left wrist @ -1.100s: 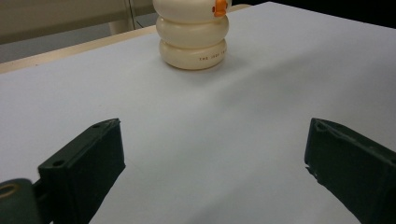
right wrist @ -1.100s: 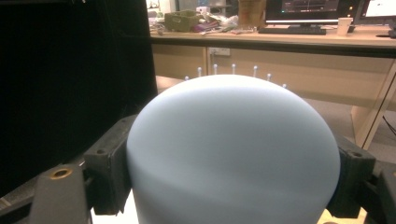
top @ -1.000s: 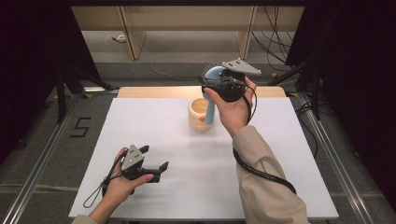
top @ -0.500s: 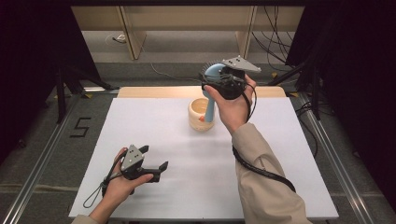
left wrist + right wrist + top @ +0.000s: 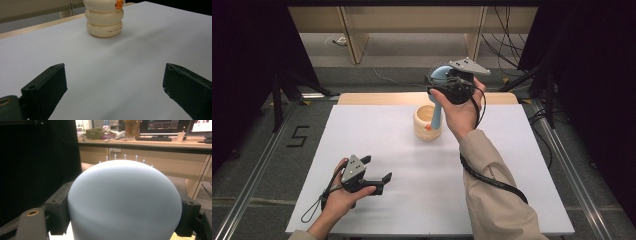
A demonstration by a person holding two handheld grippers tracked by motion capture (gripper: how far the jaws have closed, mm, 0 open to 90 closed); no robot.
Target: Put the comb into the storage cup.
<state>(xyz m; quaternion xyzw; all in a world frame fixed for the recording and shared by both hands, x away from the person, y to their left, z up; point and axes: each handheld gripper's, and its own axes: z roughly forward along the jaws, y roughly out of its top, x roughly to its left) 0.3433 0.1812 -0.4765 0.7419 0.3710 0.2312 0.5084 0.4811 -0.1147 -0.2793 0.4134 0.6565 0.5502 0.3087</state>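
A cream ringed cup point(image 5: 424, 131) stands on the white table point(image 5: 362, 130) near its far middle, with an orange spot on its near side; in the left gripper view the cup point(image 5: 104, 21) is straight ahead. My right gripper point(image 5: 443, 82) is raised above the cup and shut on the rounded head of a light-blue hairbrush point(image 5: 441, 76). The handle hangs down to the cup; I cannot tell whether it reaches inside. In the right gripper view the brush head point(image 5: 125, 200) sits clamped between the jaws of the right gripper point(image 5: 125, 215). My left gripper point(image 5: 377, 168) rests on the table at the near left, open and empty point(image 5: 113, 82).
A wooden strip point(image 5: 377, 98) borders the table's far edge, with wooden furniture point(image 5: 357, 35) and cables point(image 5: 507, 55) behind it. Dark frames stand at both sides. A "5" mark point(image 5: 298, 136) lies on the floor at the left.
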